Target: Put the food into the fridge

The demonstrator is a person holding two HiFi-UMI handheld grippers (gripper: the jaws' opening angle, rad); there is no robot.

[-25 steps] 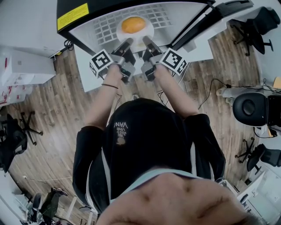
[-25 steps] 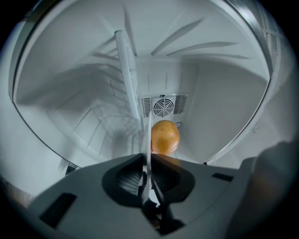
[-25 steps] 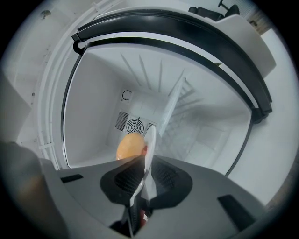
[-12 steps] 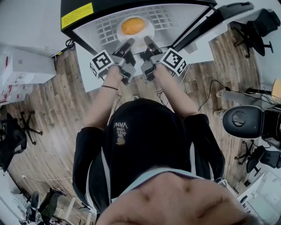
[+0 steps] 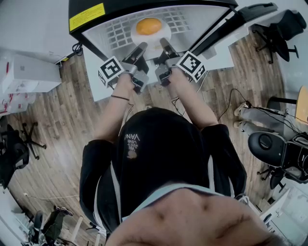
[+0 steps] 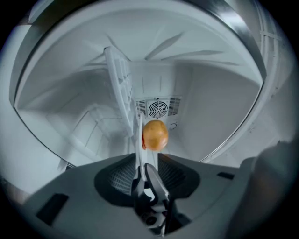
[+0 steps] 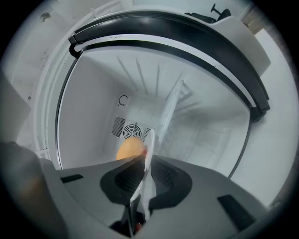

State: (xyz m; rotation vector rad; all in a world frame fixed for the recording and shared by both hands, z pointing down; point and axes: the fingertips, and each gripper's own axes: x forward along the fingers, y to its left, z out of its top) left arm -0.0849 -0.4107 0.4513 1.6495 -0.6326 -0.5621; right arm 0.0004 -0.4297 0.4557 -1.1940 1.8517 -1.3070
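Office workspace, black swivel chairs (image 5: pixel 269 143), wood-laminate floor (image 5: pixel 53 115)

We can't read the yellow label (image 5: pixel 86 17) on the fridge (image 5: pixel 154 4), print too small. Fridge top is cut by the frame edge. Near rim of the plate (image 5: pixel 153 39) is hidden under left hand-held gripper (image 5: pixel 140 47) and right hand-held gripper (image 5: pixel 165 44). In right gripper view we see orange food (image 7: pixel 128 150) half hidden behind plate edge, kind unclear.
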